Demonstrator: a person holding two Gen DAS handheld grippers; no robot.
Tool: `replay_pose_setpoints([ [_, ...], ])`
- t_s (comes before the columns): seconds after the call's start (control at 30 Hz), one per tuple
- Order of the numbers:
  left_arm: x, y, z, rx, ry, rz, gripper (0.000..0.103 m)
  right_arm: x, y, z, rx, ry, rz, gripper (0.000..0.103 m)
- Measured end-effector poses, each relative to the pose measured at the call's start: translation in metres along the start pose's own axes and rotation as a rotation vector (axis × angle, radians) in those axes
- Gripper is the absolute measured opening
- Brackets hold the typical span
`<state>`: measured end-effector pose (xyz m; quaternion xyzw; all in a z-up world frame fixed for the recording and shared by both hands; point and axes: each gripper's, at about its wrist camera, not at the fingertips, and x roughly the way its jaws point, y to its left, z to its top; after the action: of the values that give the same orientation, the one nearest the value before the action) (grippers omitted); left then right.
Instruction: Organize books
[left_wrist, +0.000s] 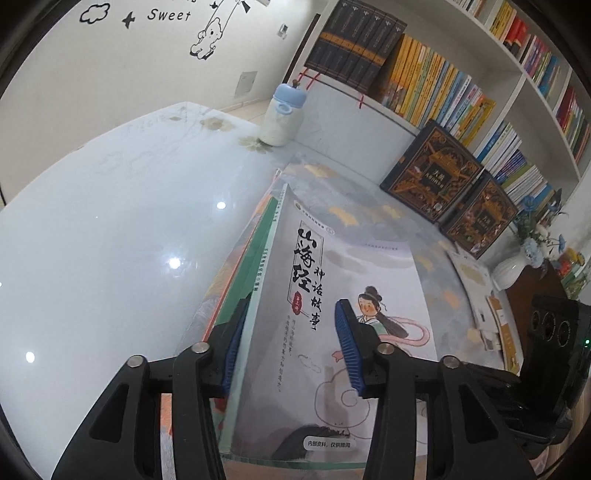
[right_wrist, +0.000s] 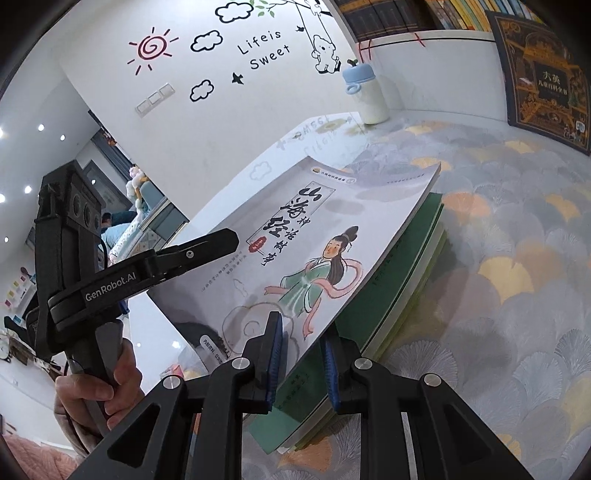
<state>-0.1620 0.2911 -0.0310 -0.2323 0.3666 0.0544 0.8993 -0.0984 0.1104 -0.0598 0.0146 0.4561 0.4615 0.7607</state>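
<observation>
A grey picture book (left_wrist: 343, 295) with a drawn girl on its cover is lifted off a stack of books (left_wrist: 240, 273) with a green one on top. My left gripper (left_wrist: 291, 347) straddles its spine edge with a wide gap between the pads. My right gripper (right_wrist: 301, 358) is shut on the book's (right_wrist: 295, 243) near right edge, one pad above and one below. The green stack (right_wrist: 391, 306) lies under it. The left gripper also shows in the right wrist view (right_wrist: 207, 243) at the book's left edge.
A white bottle with a blue lid (left_wrist: 282, 114) stands at the table's far end. Two dark ornate books (left_wrist: 432, 170) lean against a full bookshelf (left_wrist: 443, 92). A white vase with blue flowers (left_wrist: 513, 269) and loose papers (left_wrist: 480, 295) lie at the right.
</observation>
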Motion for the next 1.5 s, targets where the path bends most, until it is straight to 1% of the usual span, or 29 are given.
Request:
replay_pose_setpoints([
  [0.13,0.004,0.002,-0.003,0.006,0.020,0.054,0.044,0.002,0.002,0.001,-0.013,0.011,-0.004,0.020],
  [0.27,0.005,0.003,-0.003,0.007,0.030,0.065,0.044,0.003,0.001,0.000,-0.015,0.025,-0.014,0.020],
  [0.33,0.006,0.003,-0.003,0.017,0.029,0.095,0.044,0.004,0.000,-0.001,-0.011,0.030,-0.015,0.020],
  [0.4,0.007,0.003,-0.002,0.028,0.026,0.144,0.044,0.004,0.000,-0.001,-0.007,0.032,-0.015,0.020],
  [0.53,0.008,0.004,-0.003,0.038,0.035,0.168,0.046,0.004,-0.002,-0.002,0.003,0.038,-0.007,0.021],
  [0.57,0.009,0.004,-0.002,0.040,0.035,0.177,0.046,0.004,-0.001,-0.003,0.001,0.044,-0.007,0.022],
  [0.6,0.009,0.004,-0.003,0.044,0.034,0.183,0.046,0.005,-0.001,-0.003,0.000,0.050,-0.007,0.026],
  [0.67,0.008,0.002,-0.002,0.049,0.033,0.190,0.049,0.007,-0.001,-0.003,0.003,0.064,-0.001,0.030],
  [0.73,0.007,0.000,-0.001,0.052,0.028,0.194,0.057,0.006,0.002,-0.003,-0.007,0.071,-0.007,0.032],
  [0.8,0.006,-0.004,-0.001,0.063,0.022,0.201,0.057,0.005,0.004,-0.002,-0.017,0.078,-0.017,0.043],
  [0.87,0.003,-0.008,-0.001,0.077,0.017,0.204,0.057,0.003,0.005,-0.004,-0.019,0.078,-0.025,0.049],
  [0.97,0.001,-0.014,-0.001,0.083,0.014,0.194,0.057,-0.002,0.002,-0.005,-0.014,0.075,-0.041,0.049],
  [1.13,-0.010,-0.031,0.001,0.104,-0.009,0.155,0.057,-0.033,-0.010,-0.008,0.006,-0.001,-0.033,0.049],
  [1.2,-0.016,-0.042,0.002,0.128,-0.024,0.144,0.057,-0.053,-0.015,-0.009,0.005,-0.046,-0.045,0.049],
  [1.27,-0.021,-0.054,0.002,0.153,-0.044,0.145,0.060,-0.076,-0.023,-0.013,0.015,-0.096,-0.063,0.049],
  [1.33,-0.026,-0.069,0.001,0.177,-0.059,0.136,0.063,-0.103,-0.036,-0.017,0.043,-0.151,-0.083,0.049],
  [1.5,-0.031,-0.101,-0.002,0.224,-0.058,0.086,0.063,-0.162,-0.081,-0.033,0.155,-0.269,-0.133,0.049],
])
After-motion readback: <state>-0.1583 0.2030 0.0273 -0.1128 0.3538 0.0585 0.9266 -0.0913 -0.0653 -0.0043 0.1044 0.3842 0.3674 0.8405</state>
